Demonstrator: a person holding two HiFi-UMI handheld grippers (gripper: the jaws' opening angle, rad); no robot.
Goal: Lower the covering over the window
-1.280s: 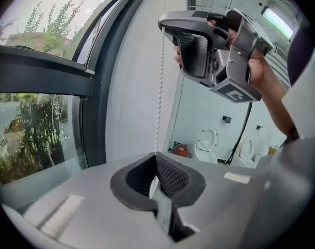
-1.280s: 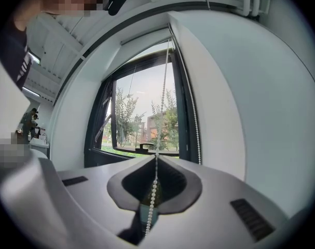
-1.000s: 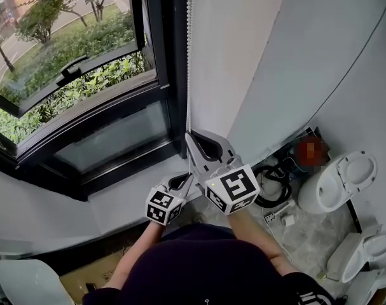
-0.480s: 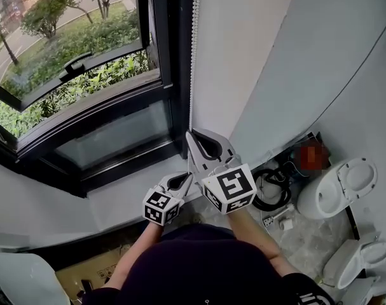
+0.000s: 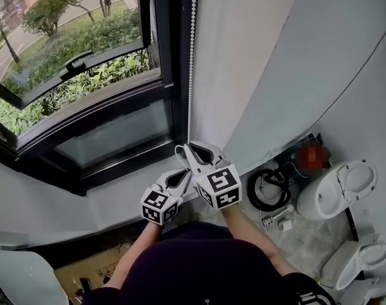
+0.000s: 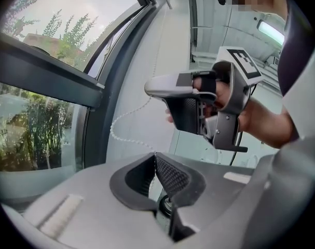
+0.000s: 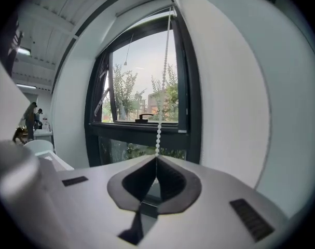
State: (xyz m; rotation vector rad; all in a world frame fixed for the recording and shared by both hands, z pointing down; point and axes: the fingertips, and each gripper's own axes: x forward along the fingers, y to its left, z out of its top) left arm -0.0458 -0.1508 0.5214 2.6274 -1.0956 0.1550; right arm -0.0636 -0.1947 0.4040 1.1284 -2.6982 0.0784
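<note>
A white bead chain (image 5: 191, 62) hangs beside the black-framed window (image 5: 84, 126). In the head view my right gripper (image 5: 184, 147) is shut on the chain at its lower end. My left gripper (image 5: 189, 174) sits just below and to the left of it. From the right gripper view the chain (image 7: 161, 113) runs taut, straight up from the shut right gripper (image 7: 157, 158). Seen in the left gripper view, a slack loop of chain (image 6: 115, 134) leads into the shut left gripper (image 6: 155, 155), with the right gripper (image 6: 147, 88) above it. No blind fabric shows over the glass.
A white wall (image 5: 243, 56) stands right of the window. On the floor at the right are white toilets (image 5: 339, 186) and a coiled black cable (image 5: 269, 192). A cardboard box (image 5: 97, 272) lies at the lower left. The upper sash is tilted open.
My right gripper has come down the picture with the bead chain in it, closer to the left gripper. The left gripper has hardly moved.
</note>
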